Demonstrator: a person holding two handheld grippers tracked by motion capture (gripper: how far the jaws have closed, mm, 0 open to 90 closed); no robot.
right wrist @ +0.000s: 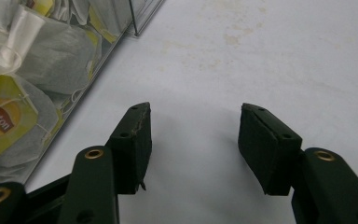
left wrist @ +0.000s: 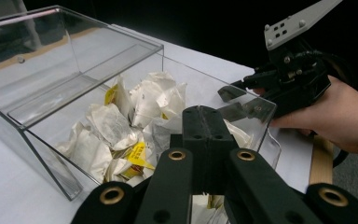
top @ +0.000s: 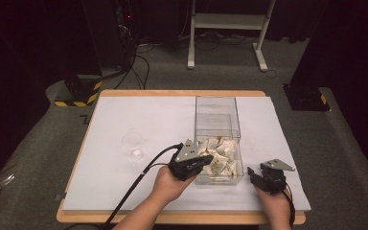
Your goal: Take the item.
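- The tea bags (top: 218,155) lie in a heap in the near end of a clear box (top: 217,112). The box sits on the white table (top: 139,115), right of the middle.
- The tea bags are light, soft and thin. They look easy to tear, so a gentle pinch seems best.
- A good place to take hold is a puffy corner or the little yellow tag (left wrist: 137,154) that sticks up from the heap.
- The bags are crumpled and point every which way. No one bag shows a clear long side.
- The box is long. Its long side runs from near to far on the table, and its open top faces up.
- The left gripper (top: 206,160) hangs over the near left edge of the box, pointing in at the bags. Its jaws are pressed together, and I see no bag between them.
- The right gripper (top: 255,173) rests on the table just right of the box. Its jaws stand apart with only bare table between them.
- A small clear cup (top: 133,144) stands well to the left of the box.
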